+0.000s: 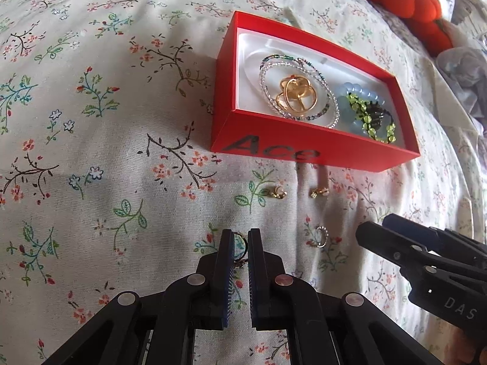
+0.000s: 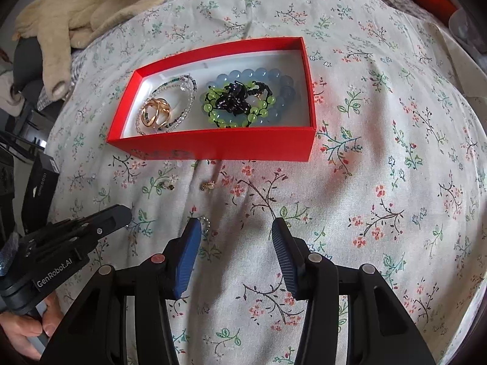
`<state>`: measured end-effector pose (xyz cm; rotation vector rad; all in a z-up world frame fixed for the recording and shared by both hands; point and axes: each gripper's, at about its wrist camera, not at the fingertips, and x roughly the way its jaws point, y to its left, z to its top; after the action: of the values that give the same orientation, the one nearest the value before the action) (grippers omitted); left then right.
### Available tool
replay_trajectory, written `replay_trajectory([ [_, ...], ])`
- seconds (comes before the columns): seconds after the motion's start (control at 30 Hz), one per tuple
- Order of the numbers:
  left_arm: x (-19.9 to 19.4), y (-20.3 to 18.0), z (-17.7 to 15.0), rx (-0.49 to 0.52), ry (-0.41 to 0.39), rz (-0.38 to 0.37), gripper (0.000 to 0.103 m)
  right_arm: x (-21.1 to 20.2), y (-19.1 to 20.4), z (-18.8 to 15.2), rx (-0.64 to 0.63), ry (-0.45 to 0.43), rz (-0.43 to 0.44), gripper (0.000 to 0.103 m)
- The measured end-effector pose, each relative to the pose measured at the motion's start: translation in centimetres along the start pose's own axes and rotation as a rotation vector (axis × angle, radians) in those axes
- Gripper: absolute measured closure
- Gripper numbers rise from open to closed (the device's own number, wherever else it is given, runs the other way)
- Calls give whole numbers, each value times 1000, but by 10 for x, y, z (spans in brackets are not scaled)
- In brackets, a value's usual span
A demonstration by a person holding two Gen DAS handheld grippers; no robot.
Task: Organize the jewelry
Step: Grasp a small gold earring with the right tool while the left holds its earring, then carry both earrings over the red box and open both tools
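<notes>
A red box (image 1: 304, 152) (image 2: 213, 146) lies on the floral bedspread. It holds gold bangles (image 1: 296, 95) (image 2: 155, 114), clear bead strings (image 1: 268, 74), a blue bead bracelet (image 2: 274, 76) and a green bead bracelet (image 1: 369, 120) (image 2: 231, 111). Two small gold earrings (image 1: 278, 193) (image 1: 319, 193) lie in front of the box. A silver ring (image 1: 321, 237) (image 2: 204, 223) lies nearer. My left gripper (image 1: 241, 238) is shut on a thin gold ring (image 1: 240, 245). My right gripper (image 2: 236, 231) is open and empty, just right of the silver ring.
A beige plush toy (image 2: 76, 15) lies at the bed's far left. An orange plush (image 1: 411, 3) and crumpled cloth (image 1: 465, 76) lie at the far right. A black box (image 2: 39, 194) stands past the bed's left edge.
</notes>
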<state>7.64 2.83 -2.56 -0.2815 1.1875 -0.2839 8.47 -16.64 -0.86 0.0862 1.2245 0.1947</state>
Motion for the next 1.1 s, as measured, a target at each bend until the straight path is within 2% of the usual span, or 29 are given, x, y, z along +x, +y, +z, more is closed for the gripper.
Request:
replay_trajectory([
  [0.07, -2, 3, -1, -3, 1, -1, 100, 2, 1, 1, 2, 8, 13, 64],
  [0.23, -4, 2, 0, 1, 0, -8, 100, 9, 8, 0, 5, 31, 63, 73],
  [0.33, -4, 3, 1, -4, 3, -9, 100, 16, 16, 0, -8, 48, 74, 74],
  [0.5, -5, 4, 0, -6, 4, -7, 100, 33, 22, 0, -10, 79, 63, 74],
  [0.7, -6, 6, 0, -13, 2, -2, 100, 43, 28, -2, -39, 55, 34, 78],
  [0.93, -7, 8, -3, -18, -6, 9, 100, 44, 43, -5, -141, 4, -53, 89],
  [1.1, -11, 6, -6, -13, -19, 10, 100, 40, 42, -3, -129, 18, -27, 98],
])
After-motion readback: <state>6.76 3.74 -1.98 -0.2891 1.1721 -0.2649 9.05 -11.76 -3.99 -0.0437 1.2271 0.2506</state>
